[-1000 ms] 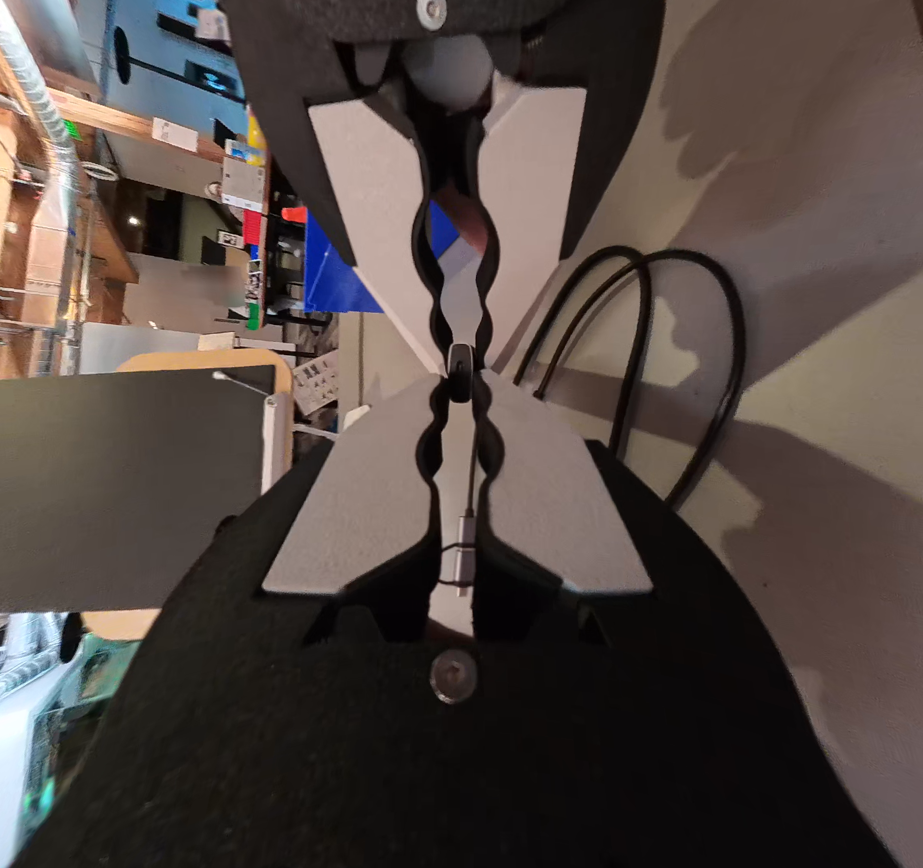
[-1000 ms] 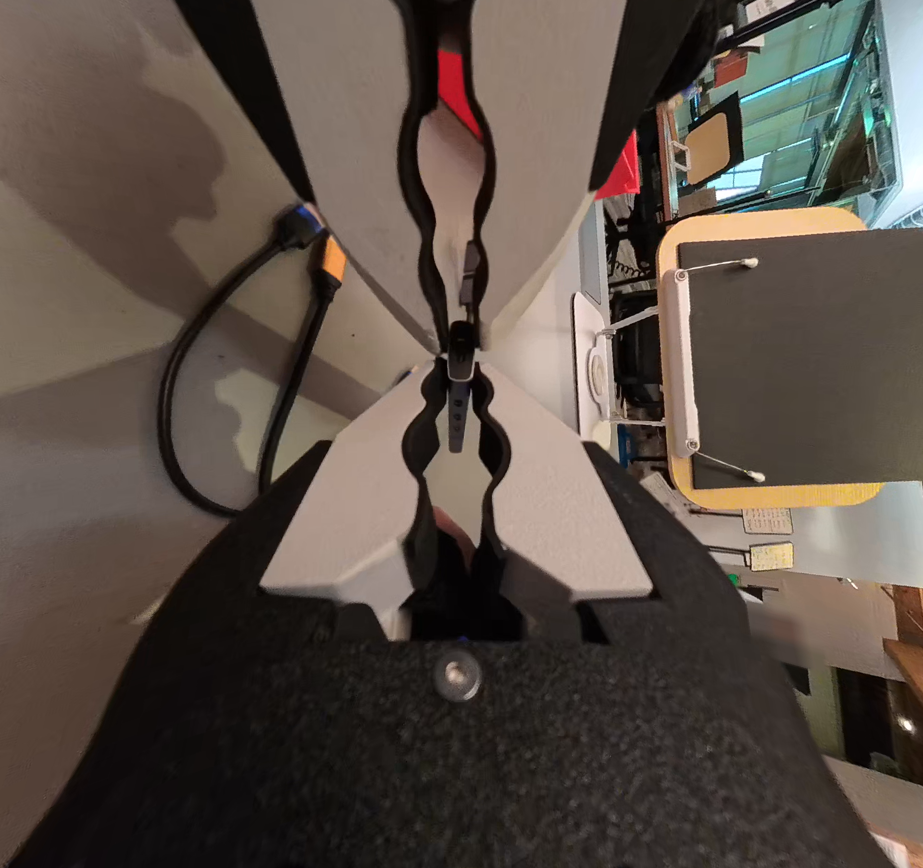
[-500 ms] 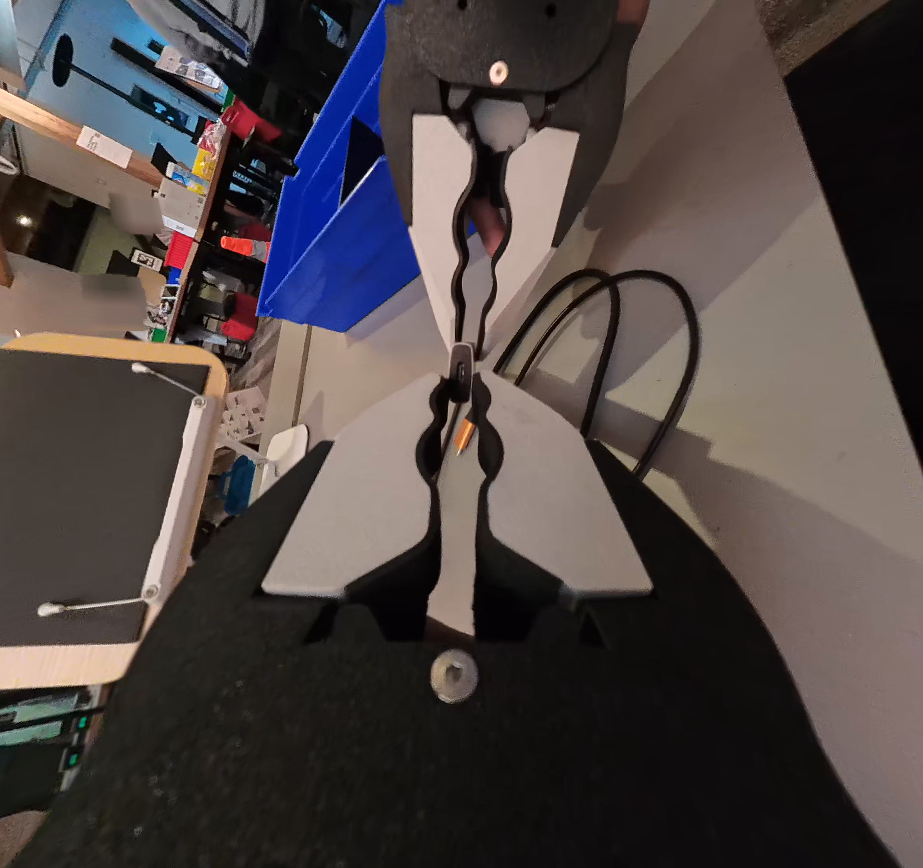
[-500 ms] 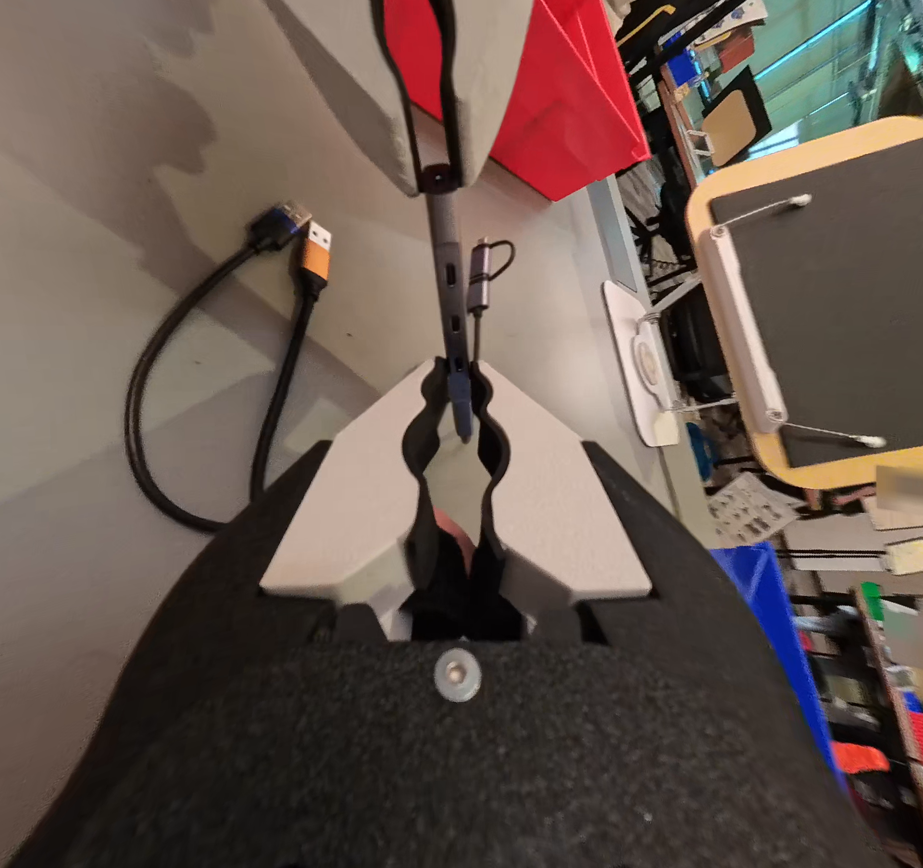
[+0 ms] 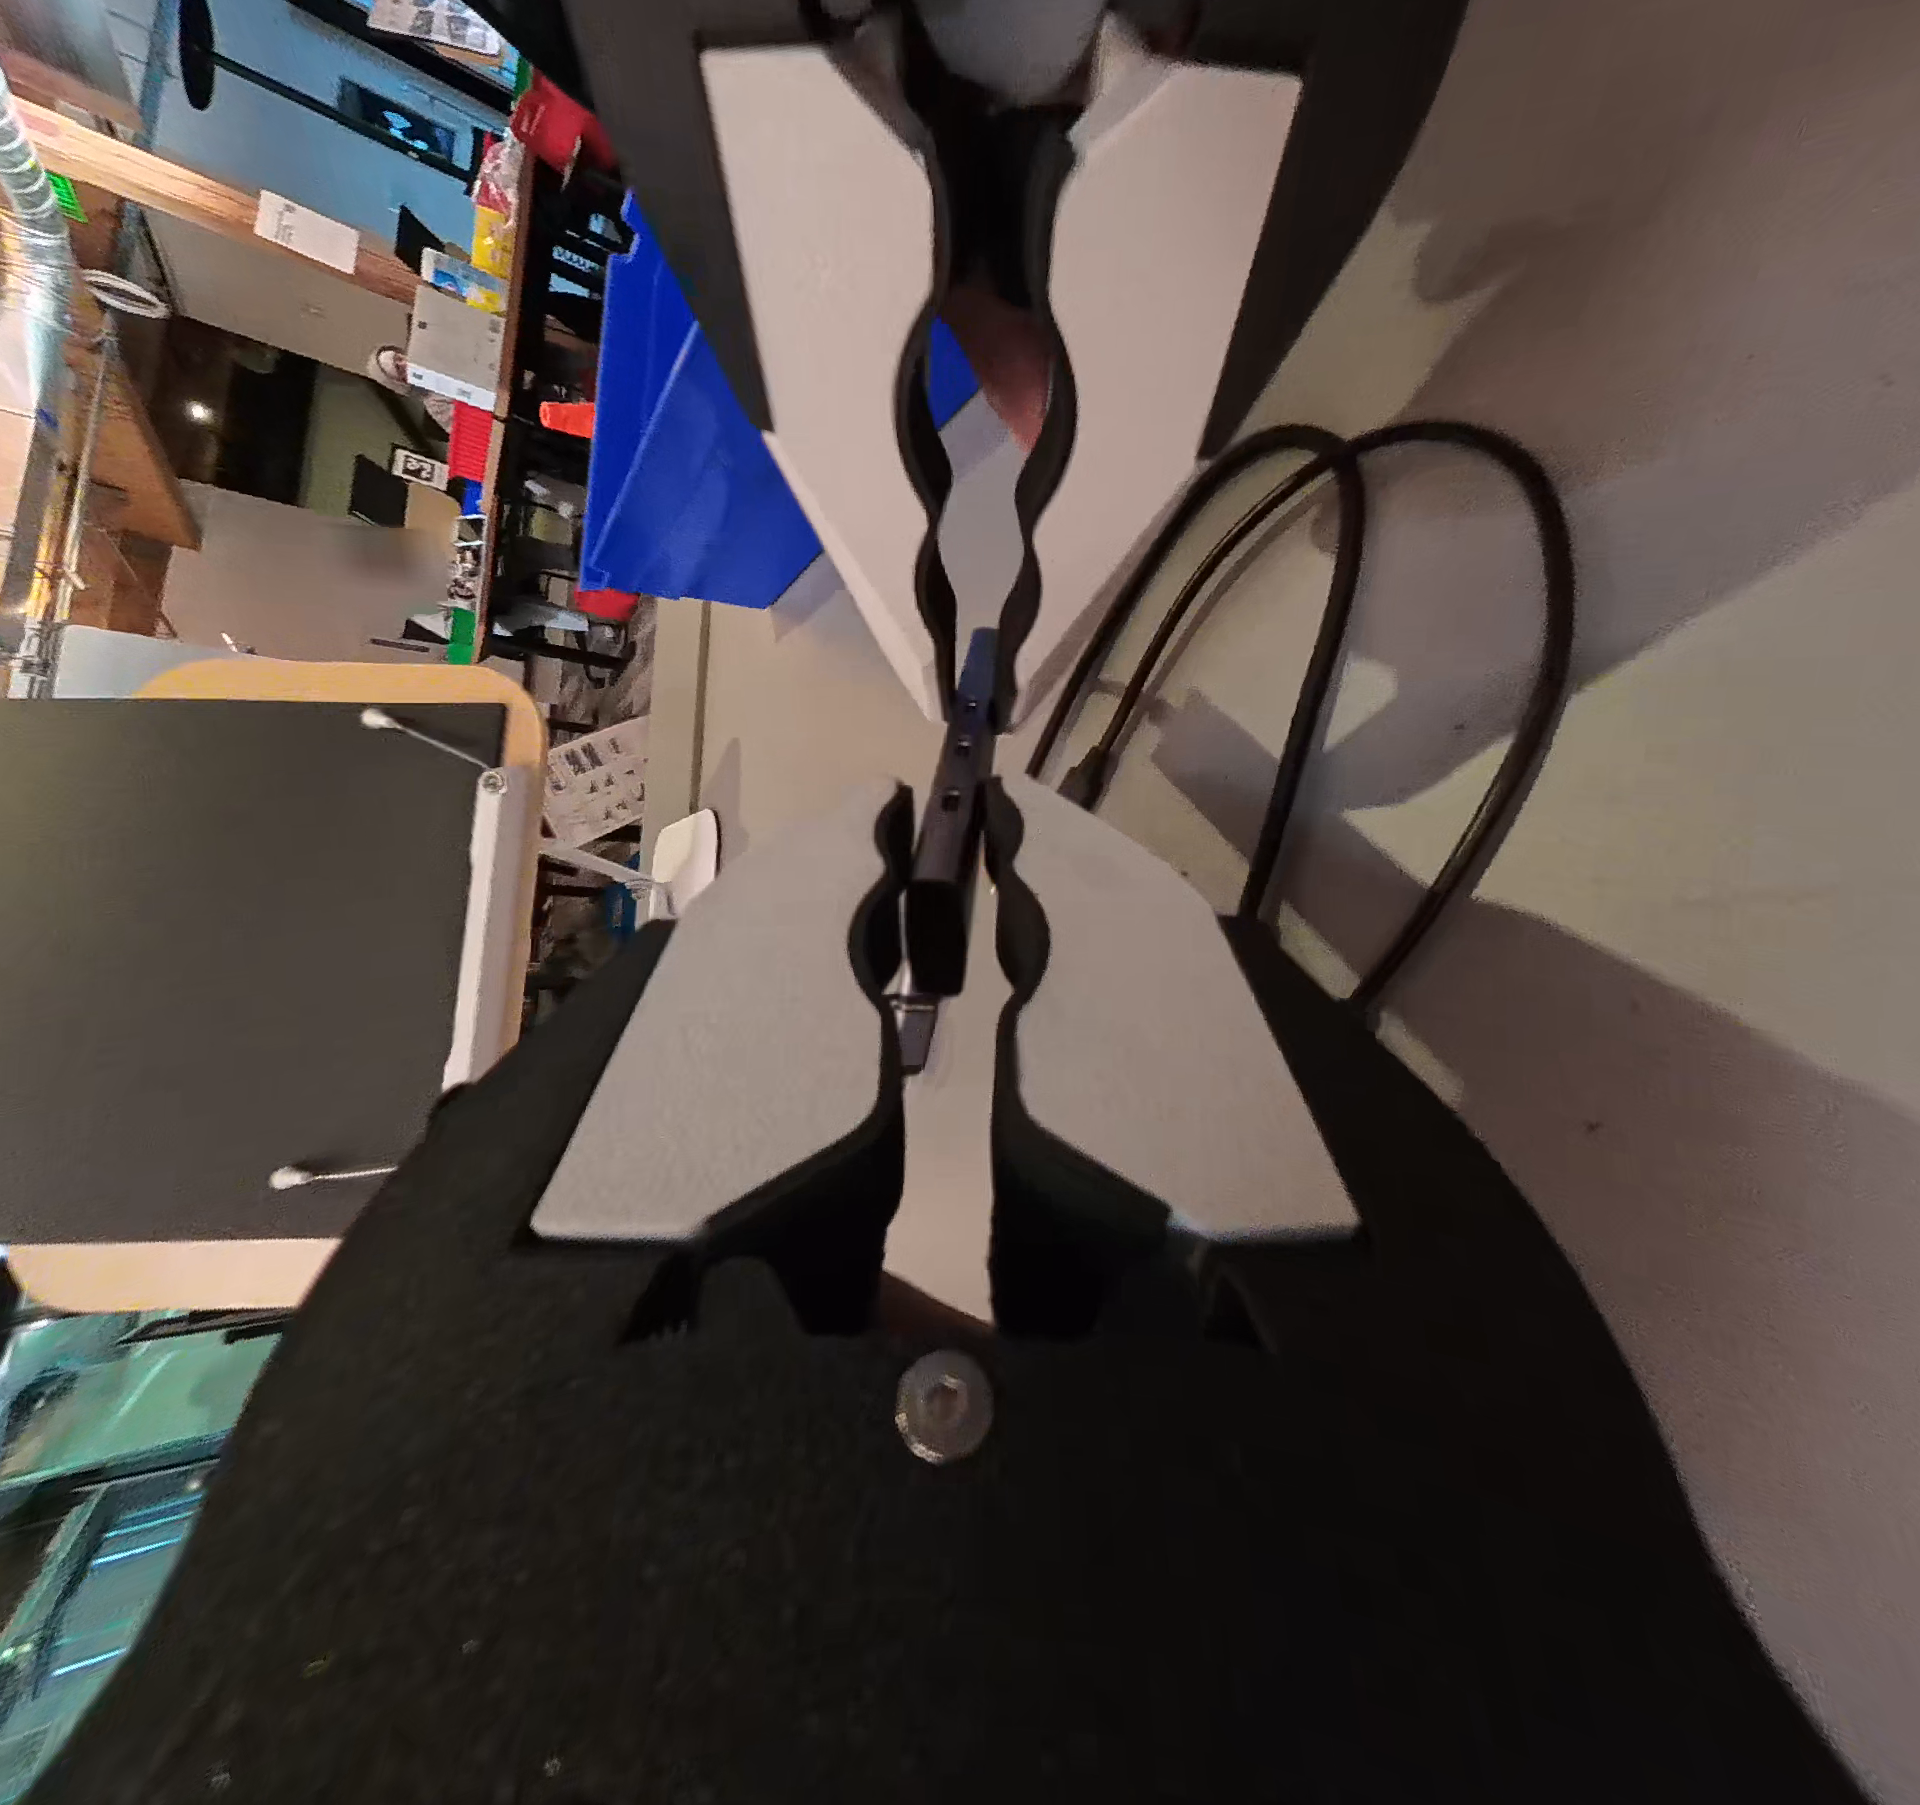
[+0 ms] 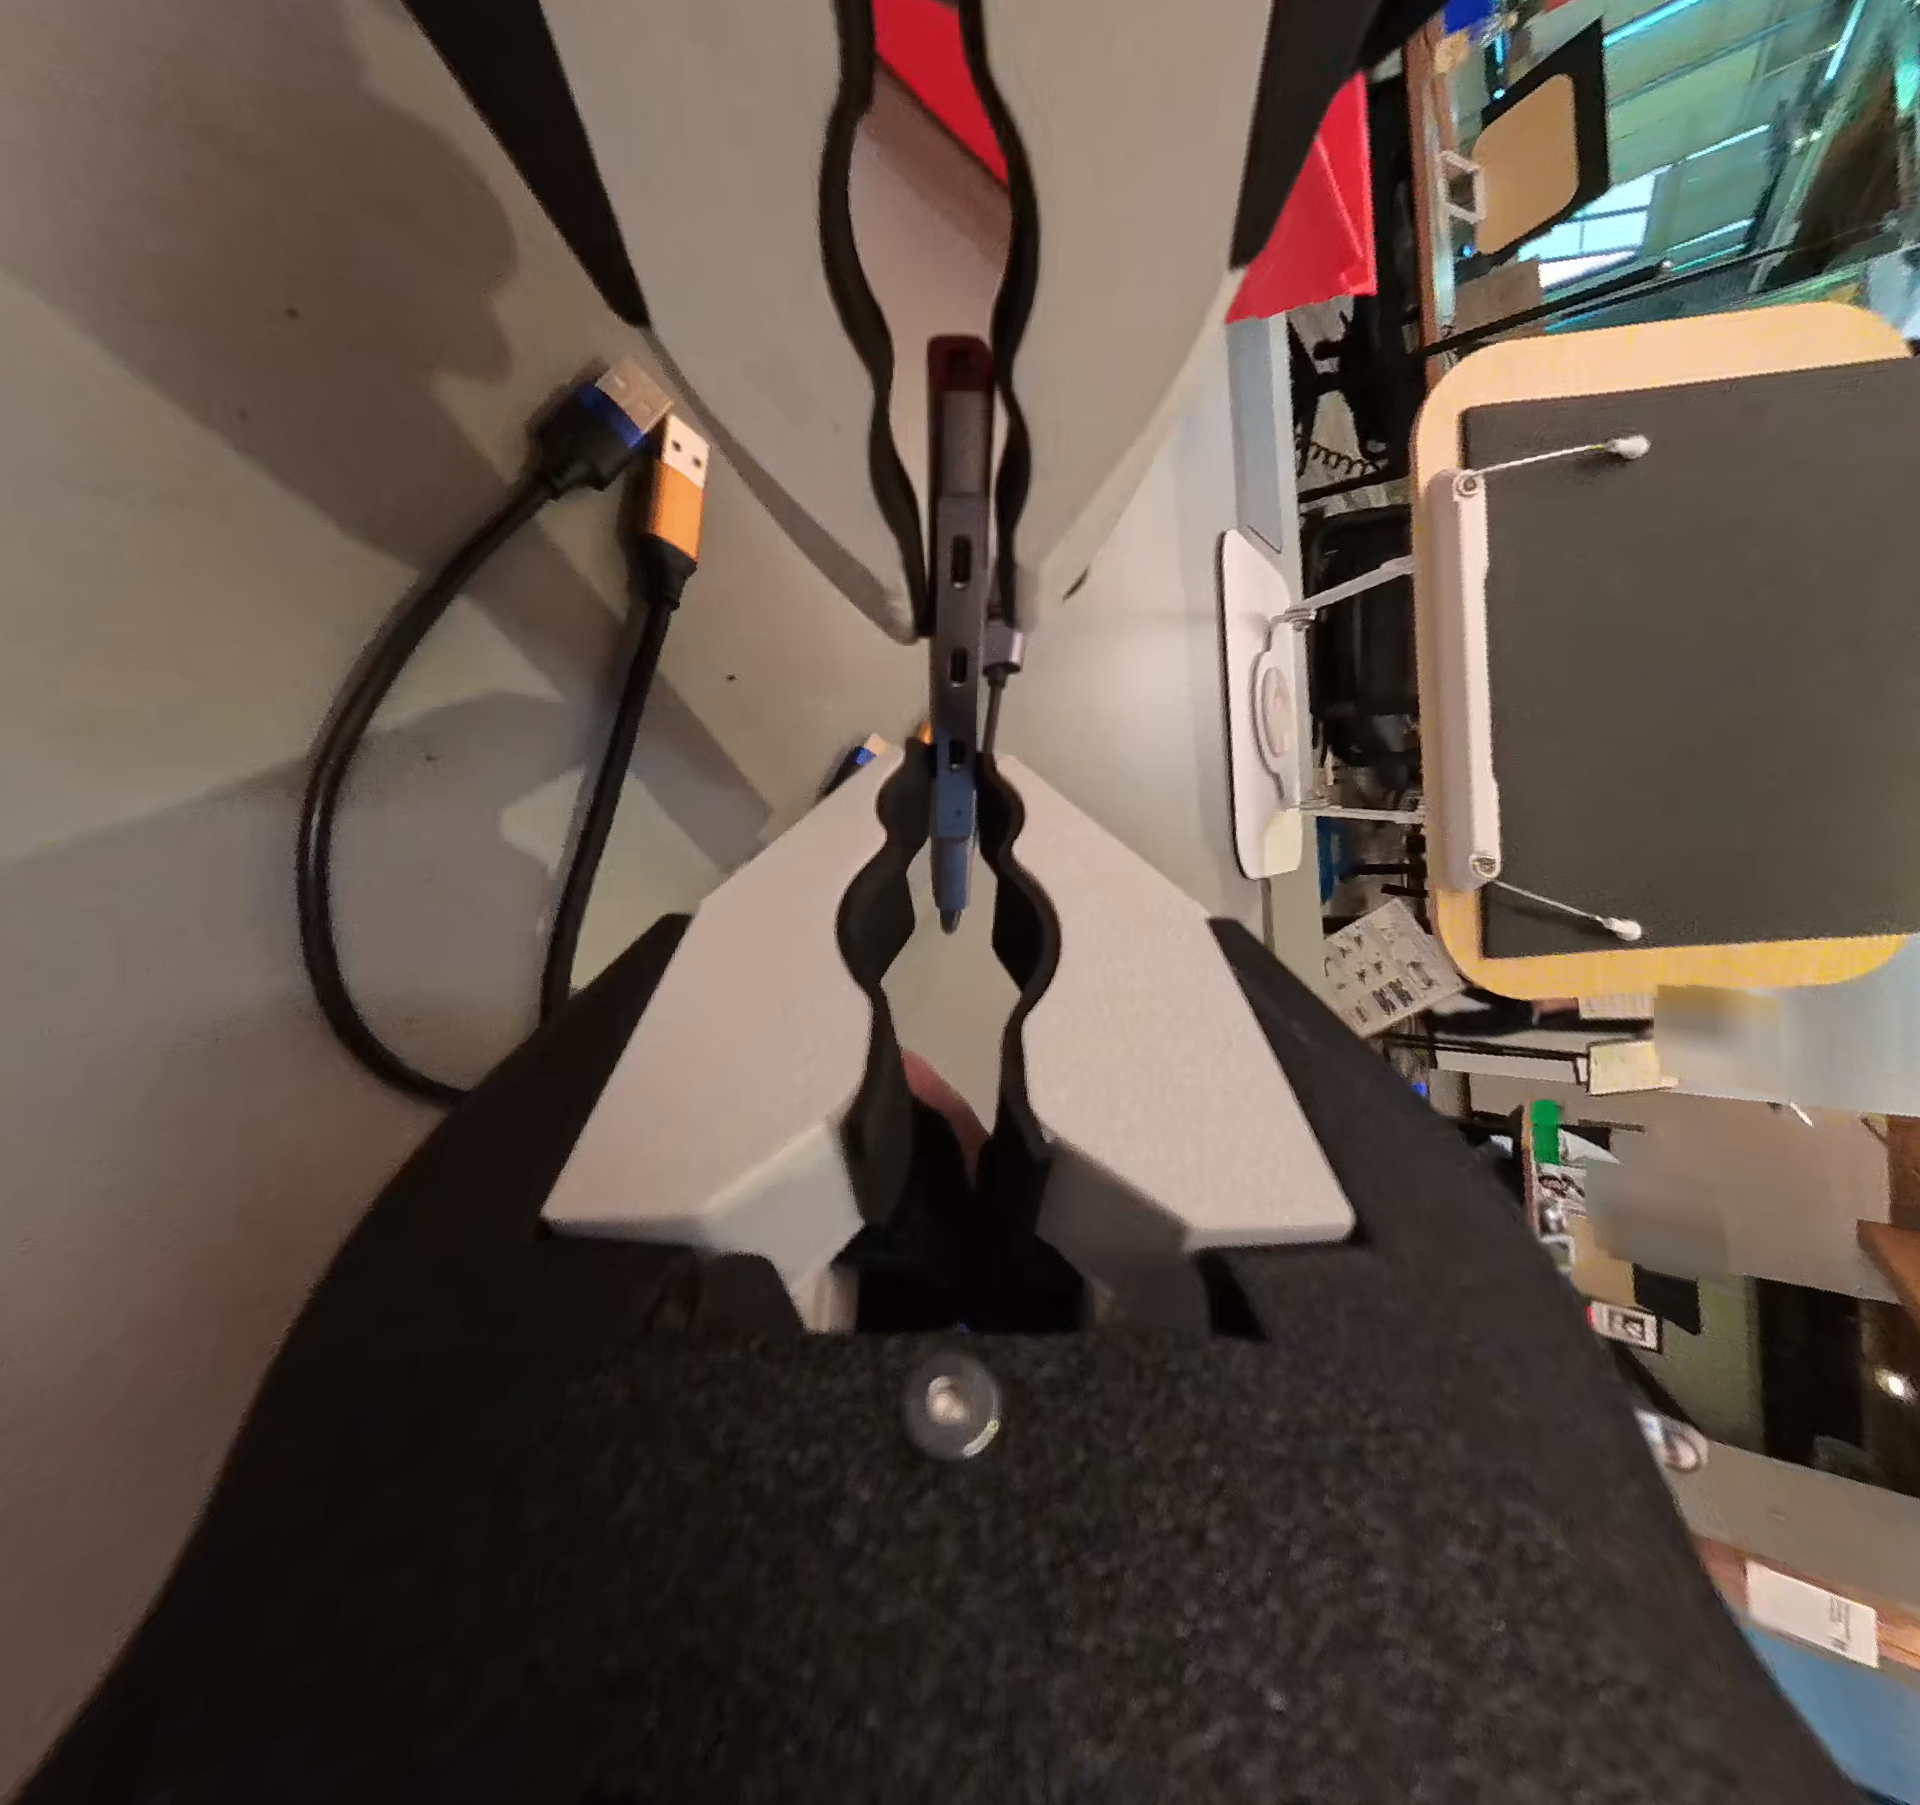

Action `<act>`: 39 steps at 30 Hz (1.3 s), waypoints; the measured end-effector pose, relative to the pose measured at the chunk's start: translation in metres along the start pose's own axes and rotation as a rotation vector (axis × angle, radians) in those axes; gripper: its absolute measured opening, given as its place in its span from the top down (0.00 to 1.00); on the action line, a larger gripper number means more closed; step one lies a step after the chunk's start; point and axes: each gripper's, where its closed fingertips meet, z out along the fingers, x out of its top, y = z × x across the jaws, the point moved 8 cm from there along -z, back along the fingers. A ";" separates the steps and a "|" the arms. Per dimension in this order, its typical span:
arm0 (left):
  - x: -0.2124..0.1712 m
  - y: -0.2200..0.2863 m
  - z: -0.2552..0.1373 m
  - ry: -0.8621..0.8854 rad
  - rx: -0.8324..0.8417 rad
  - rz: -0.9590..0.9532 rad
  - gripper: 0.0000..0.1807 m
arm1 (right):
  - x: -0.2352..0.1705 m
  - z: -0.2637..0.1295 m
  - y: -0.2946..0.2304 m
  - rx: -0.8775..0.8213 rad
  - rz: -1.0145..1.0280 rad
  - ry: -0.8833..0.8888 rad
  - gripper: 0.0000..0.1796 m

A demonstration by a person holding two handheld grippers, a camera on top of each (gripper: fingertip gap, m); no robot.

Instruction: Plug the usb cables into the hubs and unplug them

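Note:
My left gripper [image 5: 951,789] is shut on a dark grey USB hub [image 5: 940,872], which sits edge-on between its fingers. My right gripper [image 6: 951,758] faces it tip to tip and is shut on a blue USB plug [image 6: 951,820]. The plug meets the near end of the hub [image 6: 954,685]. The hub's own short cable and plug [image 6: 1003,654] hang beside it. In the left wrist view the right gripper [image 5: 971,716] fills the top, with the blue plug [image 5: 977,664] in its tips. Two loose black cables lie on the table, one with a blue plug [image 6: 613,405], one with an orange plug [image 6: 675,488].
The white table [image 5: 1662,820] carries the looped black cables [image 5: 1455,612]. A blue bin [image 5: 675,508] and a red bin [image 6: 1309,228] stand at opposite ends of the table. A wood-edged black panel [image 6: 1662,643] and a white pad [image 6: 1262,695] lie beyond the table edge. Left and right tips are no more than a few centimetres apart.
The grippers drew apart half a second ago and have come close again. The hub now reaches deeper between my left fingers. Both stayed shut.

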 end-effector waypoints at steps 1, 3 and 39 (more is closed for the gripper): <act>-0.001 0.001 0.000 0.002 0.001 0.006 0.93 | -0.001 -0.001 0.000 0.008 -0.007 0.010 0.96; -0.002 0.002 0.000 0.018 -0.003 0.000 0.93 | -0.003 -0.002 -0.001 0.017 -0.018 0.035 0.96; 0.007 0.003 -0.002 0.122 -0.004 -0.030 0.95 | -0.016 -0.006 0.003 0.017 0.001 0.182 0.96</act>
